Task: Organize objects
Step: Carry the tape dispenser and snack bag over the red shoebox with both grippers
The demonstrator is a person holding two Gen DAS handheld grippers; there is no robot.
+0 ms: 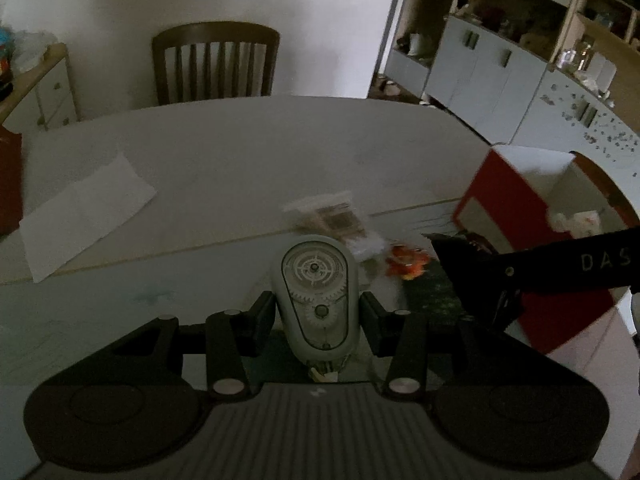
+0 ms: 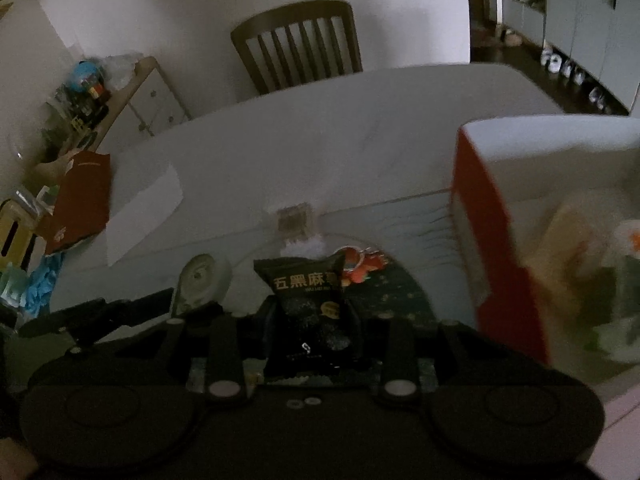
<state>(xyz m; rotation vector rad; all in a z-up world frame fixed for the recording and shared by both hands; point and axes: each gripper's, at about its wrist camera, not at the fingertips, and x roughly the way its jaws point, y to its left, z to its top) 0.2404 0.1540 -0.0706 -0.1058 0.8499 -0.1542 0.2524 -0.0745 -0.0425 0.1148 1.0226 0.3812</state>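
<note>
My left gripper [image 1: 317,314] is shut on a grey oval correction-tape dispenser [image 1: 314,292] with clear gears showing, held up off the table. The same dispenser [image 2: 202,282] shows at the left of the right wrist view. My right gripper [image 2: 312,316] is shut on a black snack packet [image 2: 306,300] with yellow Chinese lettering, also lifted. Below them on a dark patterned mat [image 2: 394,292] lie an orange keychain toy [image 1: 406,260] [image 2: 362,266] and a clear packet with brown contents [image 1: 334,216] [image 2: 294,220]. The right gripper's black body [image 1: 520,276] crosses the right of the left wrist view.
A red-and-white open box [image 1: 504,204] [image 2: 476,216] stands at the right with several items inside. A white paper sheet [image 1: 88,208] [image 2: 140,204] lies at the left of the table, and a red bag [image 2: 80,200] stands at its left edge. A wooden chair [image 1: 216,62] stands behind.
</note>
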